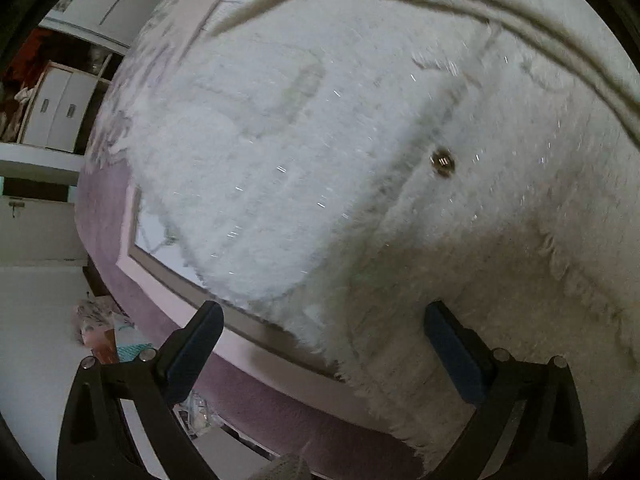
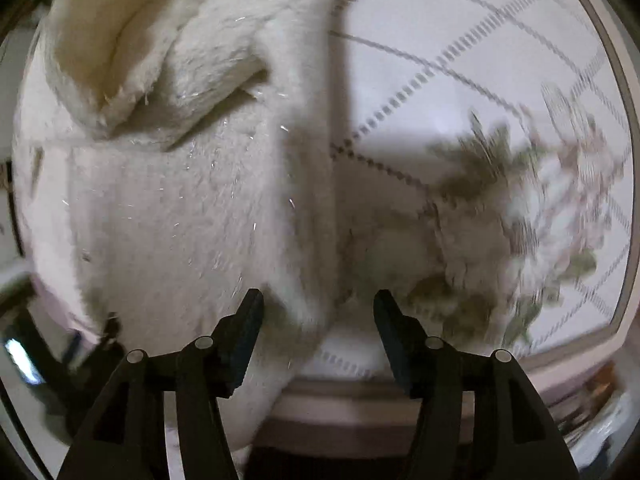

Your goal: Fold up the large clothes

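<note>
Both hands empty: left gripper [image 1: 324, 344] fingers wide, right gripper [image 2: 318, 320] fingers parted above the fluffy white coat [image 1: 360, 140] on the bed [image 2: 480, 60]; next, regrasp an edge.

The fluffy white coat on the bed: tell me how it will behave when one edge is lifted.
Probably floppy: the coat already lies in soft folds and drapes over the bed edge. Its thick pile suggests bulk, so folds may spring open. The fuzzy surface should grip rather than slip, though loose fibres might shed.
</note>
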